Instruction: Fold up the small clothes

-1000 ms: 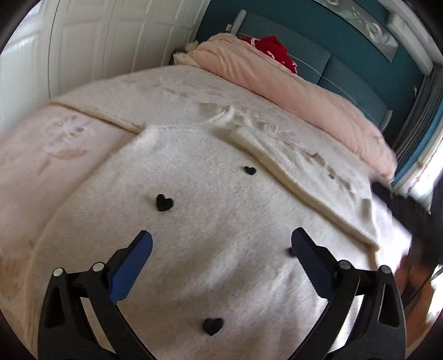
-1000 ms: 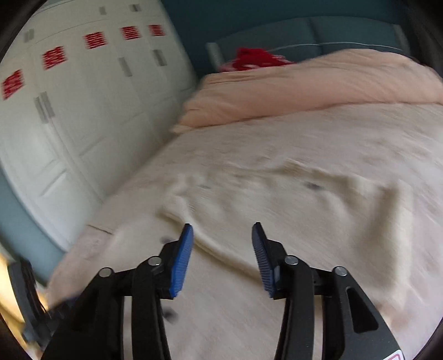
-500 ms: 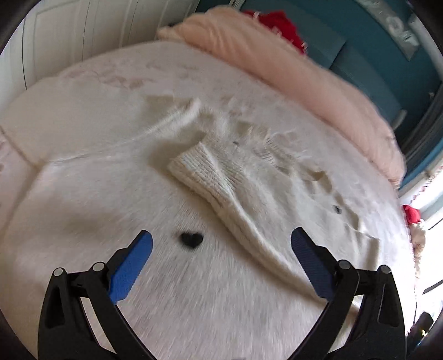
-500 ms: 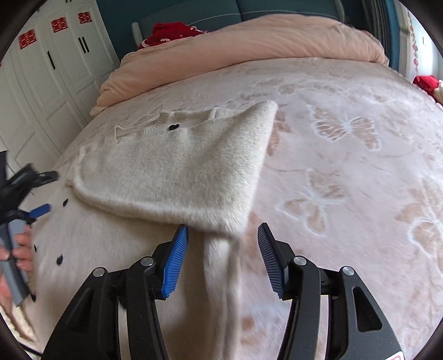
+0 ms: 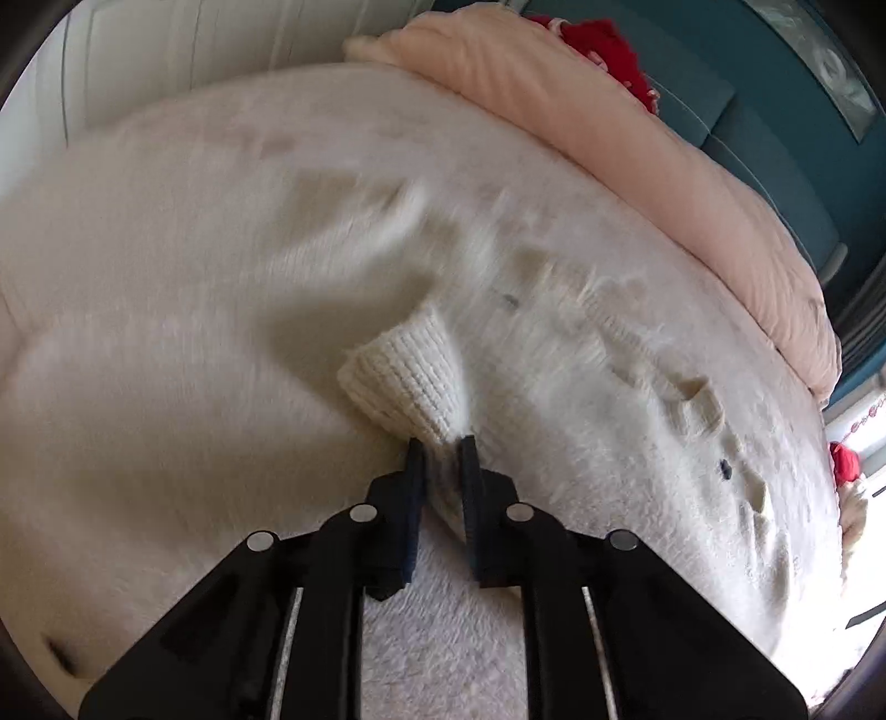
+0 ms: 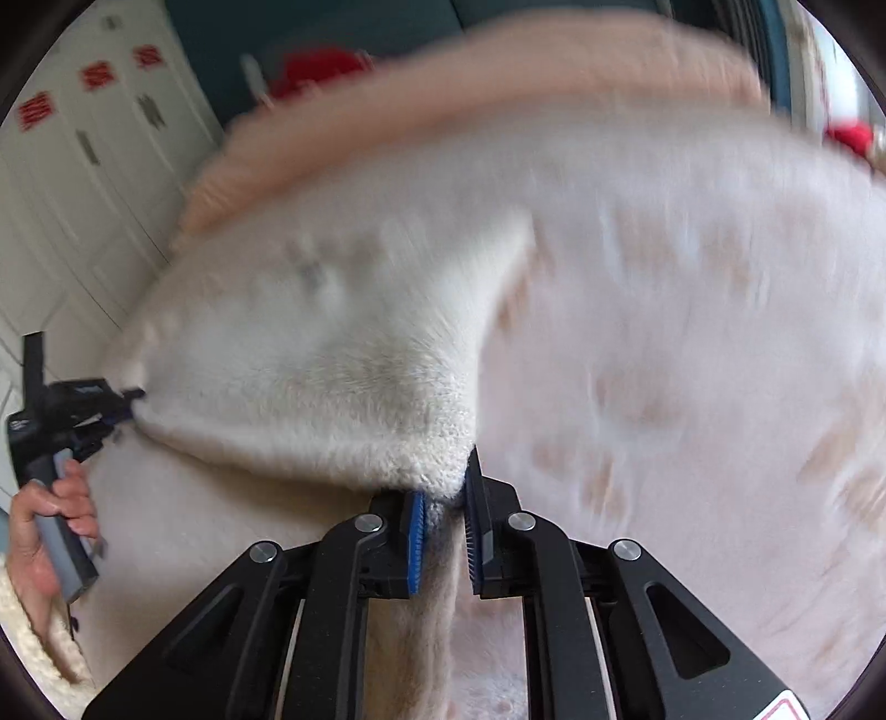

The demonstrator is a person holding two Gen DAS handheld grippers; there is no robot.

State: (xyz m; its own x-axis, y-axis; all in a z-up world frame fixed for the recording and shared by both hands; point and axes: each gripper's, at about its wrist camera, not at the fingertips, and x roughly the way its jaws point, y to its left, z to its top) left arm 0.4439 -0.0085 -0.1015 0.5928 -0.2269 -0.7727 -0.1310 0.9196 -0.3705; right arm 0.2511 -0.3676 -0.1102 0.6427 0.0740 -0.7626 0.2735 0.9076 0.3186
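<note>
The left gripper [image 5: 441,443] has its jaws closing on the sleeve [image 5: 407,382] of a cream sweater [image 5: 166,399], with the fuzzy knit pinched between the two pads just behind the ribbed cuff; the cuff sticks out past the fingertips and stands a little off the cloth beneath it. The right gripper [image 6: 449,484] is closing as well, and between its blue ribbed pads [image 6: 416,520] sits the lower corner of a folded-over panel of the same sweater [image 6: 332,376], the wool bunched into a narrow strip that runs down between the fingers.

In the right wrist view that folded panel stretches from the right gripper across to the left gripper [image 6: 130,404], which grips its other end (so the two tools hold the two ends of one edge). A person's hand [image 6: 47,520] wraps the grey handle of the left tool at the left border of that view.

The sweater lies spread on a bed [image 5: 692,526], taking up the near part of the bedspread toward the side of the white wardrobe doors [image 6: 83,183]; a few small dark marks on the knit show in the left wrist view, too blurred to name. The bedspread right of the sweater is pale pink with a faint printed pattern [image 6: 664,387]. Along the head edge of the bed lies a peach duvet [image 5: 637,155], rolled up, with something red [image 5: 603,50] behind it against a teal padded headboard [image 5: 764,127]. Much of the right wrist view is smeared by motion.
</note>
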